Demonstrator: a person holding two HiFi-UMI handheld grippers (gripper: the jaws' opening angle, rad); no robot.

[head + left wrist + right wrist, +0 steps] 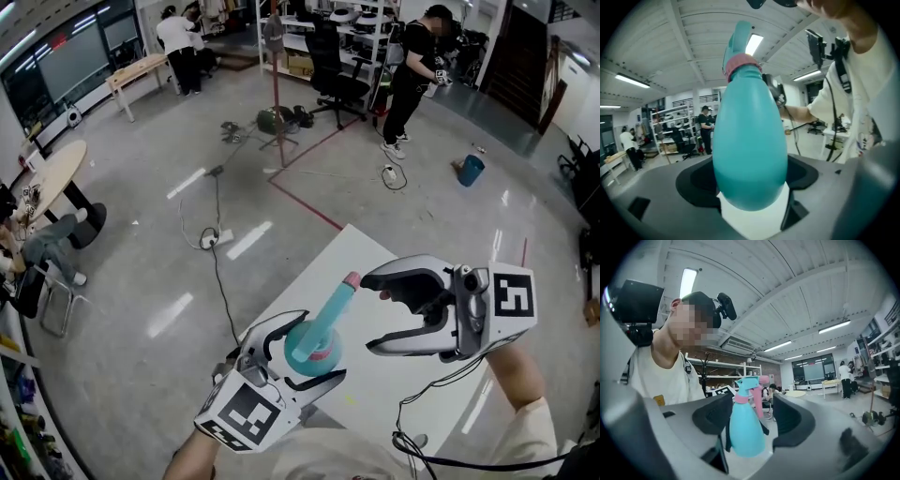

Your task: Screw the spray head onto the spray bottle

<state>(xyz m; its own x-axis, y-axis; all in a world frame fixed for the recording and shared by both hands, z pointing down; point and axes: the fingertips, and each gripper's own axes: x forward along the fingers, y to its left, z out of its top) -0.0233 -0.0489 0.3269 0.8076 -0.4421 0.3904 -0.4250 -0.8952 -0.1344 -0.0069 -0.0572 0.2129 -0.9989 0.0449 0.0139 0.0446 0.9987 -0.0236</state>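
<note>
With the left tool (pixel 319 350) clamped round the teal spray bottle (pixel 750 154) above the white surface (pixel 361 248) and the right tool (pixel 370 314) spread wide, empty, beside the spray head (pixel 751 383), it seems best to steady the bottle and close squarely on the pink collar (pixel 742 63) before twisting.

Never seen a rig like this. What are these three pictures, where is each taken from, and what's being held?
A person holds a two-jaw gripper in each hand. The head view comes from a camera on the person's head, looking down at a white table; the other two cameras ride on the grippers, looking along their jaws. The left gripper is clamped on a teal spray bottle, held above the table. Its spray head sits on the neck. The right gripper is open, jaws apart beside that head, holding nothing.
</note>
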